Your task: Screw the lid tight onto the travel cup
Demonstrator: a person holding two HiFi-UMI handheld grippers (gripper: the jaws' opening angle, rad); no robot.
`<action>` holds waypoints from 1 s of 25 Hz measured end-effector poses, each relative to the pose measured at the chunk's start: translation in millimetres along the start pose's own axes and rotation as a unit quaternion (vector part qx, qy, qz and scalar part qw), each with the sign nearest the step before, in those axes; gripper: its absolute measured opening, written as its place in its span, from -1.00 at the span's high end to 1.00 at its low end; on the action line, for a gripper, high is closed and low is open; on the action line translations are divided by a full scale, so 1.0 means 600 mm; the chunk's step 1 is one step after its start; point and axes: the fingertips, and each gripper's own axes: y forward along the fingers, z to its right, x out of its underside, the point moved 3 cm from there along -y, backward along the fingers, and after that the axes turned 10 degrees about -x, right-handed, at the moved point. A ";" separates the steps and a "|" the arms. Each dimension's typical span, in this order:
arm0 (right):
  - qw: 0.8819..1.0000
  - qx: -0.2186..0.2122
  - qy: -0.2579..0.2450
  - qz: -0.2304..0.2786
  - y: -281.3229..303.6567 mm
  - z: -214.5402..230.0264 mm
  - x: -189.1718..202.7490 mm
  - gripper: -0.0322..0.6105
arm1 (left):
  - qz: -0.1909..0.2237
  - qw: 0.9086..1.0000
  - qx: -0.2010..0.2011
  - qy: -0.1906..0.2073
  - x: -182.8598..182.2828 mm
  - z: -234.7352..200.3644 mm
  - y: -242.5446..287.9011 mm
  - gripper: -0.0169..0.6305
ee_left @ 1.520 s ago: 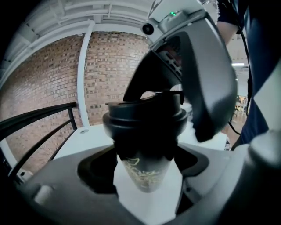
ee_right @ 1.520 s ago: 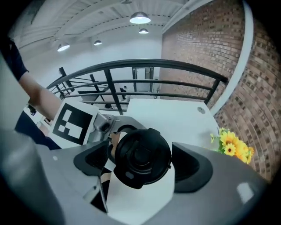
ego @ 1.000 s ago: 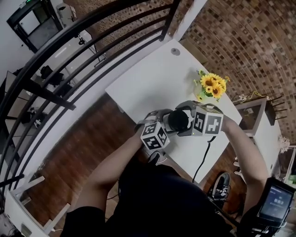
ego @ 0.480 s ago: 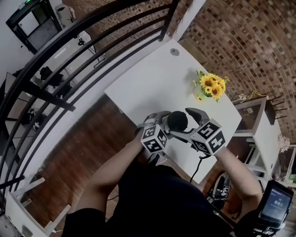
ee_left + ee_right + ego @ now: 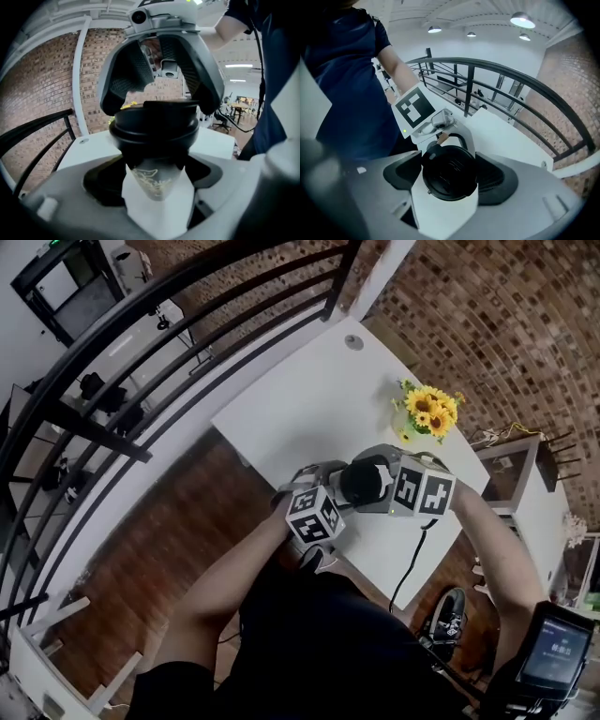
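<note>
Left claw [image 5: 154, 171] clamped travel cup [image 5: 153, 185] over near edge of surface [image 5: 309, 399] | right claw [image 5: 451, 182], jaws just closing, held lid [image 5: 449, 171] from above | cup's long axis ran up into right claw

Table [image 5: 309, 399]: flanked at left by railing [image 5: 122, 324]. Cup [image 5: 157, 180]: placed over the table's near part; lid [image 5: 364, 482] is seated on it. Flowers [image 5: 429, 414]: set on the table behind the cup, rightward.
</note>
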 end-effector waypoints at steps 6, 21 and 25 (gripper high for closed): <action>0.939 0.167 0.270 0.135 -0.007 0.014 0.011 -0.23 | -0.001 1.000 -0.001 0.000 0.005 0.003 -0.006 -0.26; 0.988 0.093 0.051 0.108 -0.006 -0.004 0.034 -0.39 | -0.007 1.000 -0.011 -0.006 0.005 -0.001 0.012 -0.26; 0.975 0.075 0.116 0.176 -0.012 0.013 0.032 -0.17 | -0.006 1.000 -0.012 -0.013 0.004 0.000 0.003 -0.26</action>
